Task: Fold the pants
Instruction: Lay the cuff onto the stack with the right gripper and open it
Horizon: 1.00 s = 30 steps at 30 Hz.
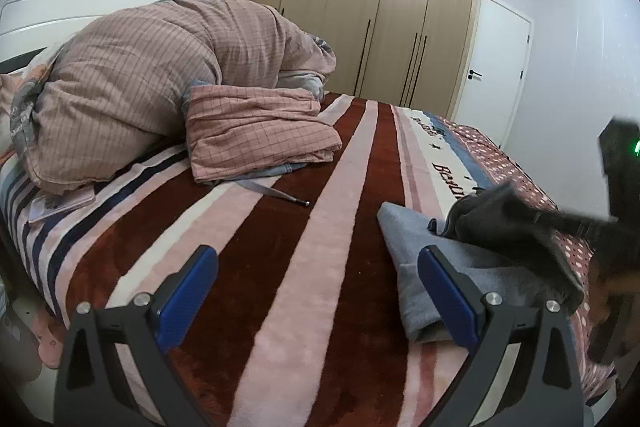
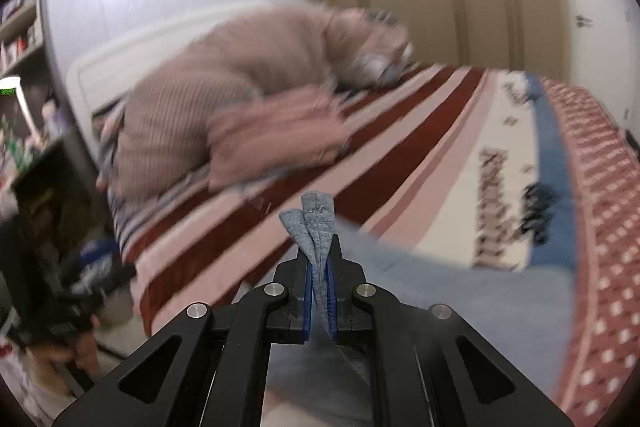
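The grey-blue pants (image 1: 416,247) lie on the striped bed blanket (image 1: 224,235) at the right. My left gripper (image 1: 320,291) is open and empty, low over the blanket; its right finger stands just in front of the pants' left edge. My right gripper (image 2: 319,291) is shut on a bunched edge of the pants (image 2: 314,223), which sticks up between the blue pads; the rest of the cloth (image 2: 460,291) trails off to the right. In the left wrist view the right gripper (image 1: 520,215) shows as a dark blur over the pants.
A pink checked duvet (image 1: 160,75) and a folded pink checked cloth (image 1: 260,131) lie further up the bed. A strap with a dark tip (image 1: 280,193) lies mid-blanket. A phone (image 1: 60,205) rests near the left edge. A wardrobe (image 1: 380,7) and door (image 1: 496,67) stand behind.
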Tool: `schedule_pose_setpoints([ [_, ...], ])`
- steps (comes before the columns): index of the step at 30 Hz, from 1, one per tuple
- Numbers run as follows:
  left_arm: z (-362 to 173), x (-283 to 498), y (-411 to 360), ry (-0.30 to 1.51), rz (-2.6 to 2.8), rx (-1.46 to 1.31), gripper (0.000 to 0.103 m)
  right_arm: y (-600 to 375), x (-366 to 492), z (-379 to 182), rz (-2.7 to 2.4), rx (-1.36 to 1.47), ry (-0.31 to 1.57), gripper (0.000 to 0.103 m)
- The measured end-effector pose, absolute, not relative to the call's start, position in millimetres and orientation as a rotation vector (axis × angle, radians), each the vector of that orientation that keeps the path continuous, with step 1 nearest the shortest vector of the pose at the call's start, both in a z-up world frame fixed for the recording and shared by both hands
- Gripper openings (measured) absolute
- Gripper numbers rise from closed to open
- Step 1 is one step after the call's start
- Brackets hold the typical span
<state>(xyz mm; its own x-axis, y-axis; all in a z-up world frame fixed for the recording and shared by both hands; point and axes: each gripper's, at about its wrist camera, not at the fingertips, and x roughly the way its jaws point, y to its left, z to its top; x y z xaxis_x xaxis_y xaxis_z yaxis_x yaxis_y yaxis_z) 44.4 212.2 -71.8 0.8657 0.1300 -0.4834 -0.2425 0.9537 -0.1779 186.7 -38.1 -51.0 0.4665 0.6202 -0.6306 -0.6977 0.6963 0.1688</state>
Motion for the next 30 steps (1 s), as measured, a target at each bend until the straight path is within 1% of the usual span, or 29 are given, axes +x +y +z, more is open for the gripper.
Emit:
schedule_pose_setpoints([
  [1, -72.7, 46.1, 212.9, 0.493, 0.190, -0.238, 0.099, -36.9, 187.5, -59.7, 0.814, -0.126, 0.742, 0.001],
  [5, -73.1, 54.9, 207.4, 0.507, 0.127, -0.258, 0.099, -48.4, 183.0, -87.6, 0.827, -0.130, 0.845, 0.007],
  [6, -72.7, 57.7, 203.6, 0.510, 0.090, -0.271, 0.099, -52.0, 182.6, -88.4, 0.832, -0.128, 0.858, 0.019],
  [8, -71.4, 64.9, 194.5, 0.518, -0.006, -0.316, 0.099, -65.6, 176.2, -82.0, 0.837, -0.108, 0.851, 0.033],
  [10, -69.2, 72.0, 184.1, 0.530, -0.064, -0.340, 0.099, -81.6, 167.1, -70.4, 0.836, -0.091, 0.817, 0.034],
  [12, -65.8, 80.9, 169.3, 0.537, -0.130, -0.344, 0.099, -104.7, 159.7, -56.7, 0.815, -0.059, 0.771, 0.040],
  [14, -62.7, 90.1, 155.0, 0.546, -0.182, -0.346, 0.099, -130.9, 152.3, -45.0, 0.766, -0.032, 0.722, 0.042],
  [17, -64.9, 110.3, 134.6, 0.586, -0.236, -0.353, 0.097, -166.0, 144.6, -36.9, 0.694, -0.010, 0.675, 0.043],
  [18, -66.2, 116.8, 130.2, 0.599, -0.243, -0.356, 0.095, -175.3, 143.1, -36.1, 0.679, -0.001, 0.666, 0.043],
  [19, -68.0, 124.0, 126.1, 0.615, -0.250, -0.360, 0.089, -185.2, 142.1, -35.5, 0.667, 0.014, 0.660, 0.043],
  [21, -72.1, 142.7, 117.7, 0.653, -0.249, -0.359, 0.081, -205.6, 141.5, -37.5, 0.659, 0.060, 0.659, 0.044],
  [23, -78.2, 160.5, 108.5, 0.695, -0.197, -0.302, 0.077, -217.8, 142.2, -40.8, 0.659, 0.092, 0.659, 0.044],
  [25, -85.4, 172.3, 102.1, 0.742, -0.155, -0.263, 0.055, -230.0, 146.3, -46.7, 0.653, 0.113, 0.665, 0.044],
  [27, -94.5, 181.4, 99.8, 0.788, -0.167, -0.285, 0.047, -237.5, 150.1, -52.3, 0.644, 0.125, 0.670, 0.044],
  [29, -100.6, 185.3, 95.3, 0.814, -0.170, -0.288, 0.042, -244.9, 153.1, -60.1, 0.648, 0.151, 0.674, 0.044],
  [30, -102.0, 186.1, 92.3, 0.820, -0.179, -0.282, 0.038, -248.4, 153.5, -62.4, 0.650, 0.162, 0.675, 0.044],
])
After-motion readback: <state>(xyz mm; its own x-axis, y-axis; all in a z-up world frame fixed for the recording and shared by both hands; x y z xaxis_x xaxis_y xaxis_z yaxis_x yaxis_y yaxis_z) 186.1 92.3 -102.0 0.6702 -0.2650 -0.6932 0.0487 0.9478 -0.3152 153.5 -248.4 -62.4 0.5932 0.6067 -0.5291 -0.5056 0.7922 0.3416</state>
